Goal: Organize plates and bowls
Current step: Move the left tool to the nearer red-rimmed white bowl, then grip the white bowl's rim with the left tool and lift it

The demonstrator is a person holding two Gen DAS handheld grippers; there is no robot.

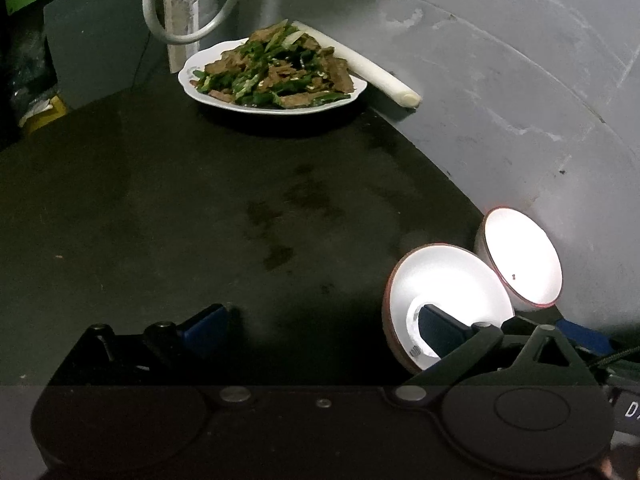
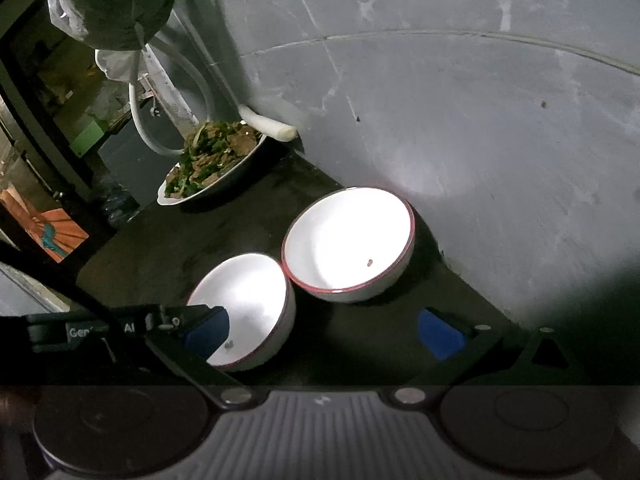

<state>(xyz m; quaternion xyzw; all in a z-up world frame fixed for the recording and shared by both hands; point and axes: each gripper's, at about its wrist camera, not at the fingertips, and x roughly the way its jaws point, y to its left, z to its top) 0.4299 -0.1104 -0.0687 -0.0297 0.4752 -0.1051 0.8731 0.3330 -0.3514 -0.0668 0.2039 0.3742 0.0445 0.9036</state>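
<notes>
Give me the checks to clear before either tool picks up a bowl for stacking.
1. Left tool open: ok, fingers spread wide.
2. Right tool open: ok.
3. Near bowl gripped at the rim: not ok. A finger of each tool overlaps it, but neither tool has closed on it.
4. Bowls empty: ok for stacking, though the near bowl and the far bowl each show one small dark speck inside.
5. Gap between the two bowls: cannot tell. Their rims look touching or nearly so.
6. Plate of food out of the way: ok, it sits apart at the far end of the table.
</notes>
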